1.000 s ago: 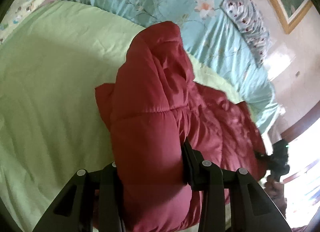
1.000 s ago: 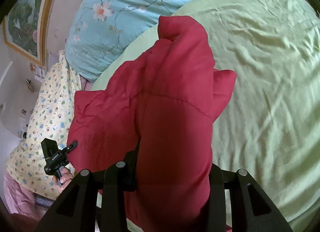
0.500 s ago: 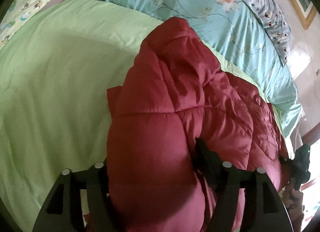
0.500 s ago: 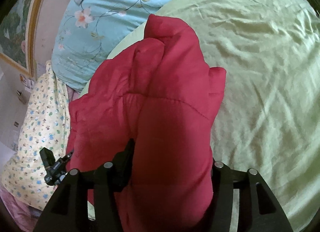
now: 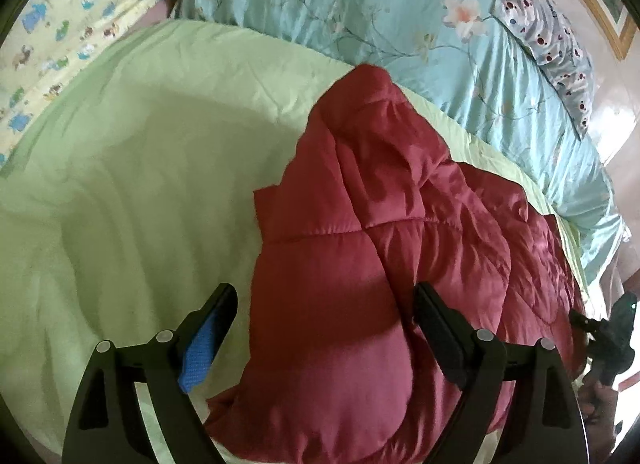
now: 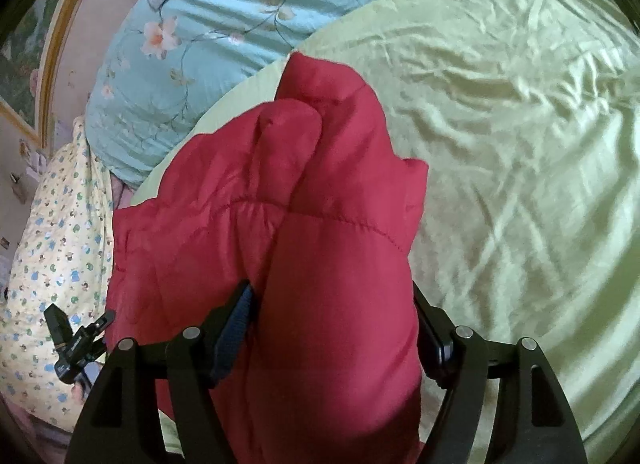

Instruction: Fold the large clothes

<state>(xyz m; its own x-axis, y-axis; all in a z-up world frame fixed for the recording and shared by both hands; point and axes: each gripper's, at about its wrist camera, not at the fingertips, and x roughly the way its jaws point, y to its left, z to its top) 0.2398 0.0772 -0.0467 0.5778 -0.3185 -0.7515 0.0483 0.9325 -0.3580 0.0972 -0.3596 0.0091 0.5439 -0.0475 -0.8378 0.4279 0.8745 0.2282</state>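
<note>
A red quilted puffer jacket lies bunched on a light green bedspread. My left gripper is open: its left finger with the blue pad stands apart from the jacket and the right finger touches the fabric. The jacket also fills the right wrist view. My right gripper has both fingers pressed against a thick fold of the jacket, shut on it. Each view shows the other gripper at the jacket's far edge.
A turquoise floral quilt lies along the back of the bed, with a spotted pillow and a yellow patterned blanket beside it. A framed picture hangs on the wall.
My left gripper has opened and let go of the jacket fold. Both grippers have lowered toward the bed, and the jacket has sunk and spread flatter.
</note>
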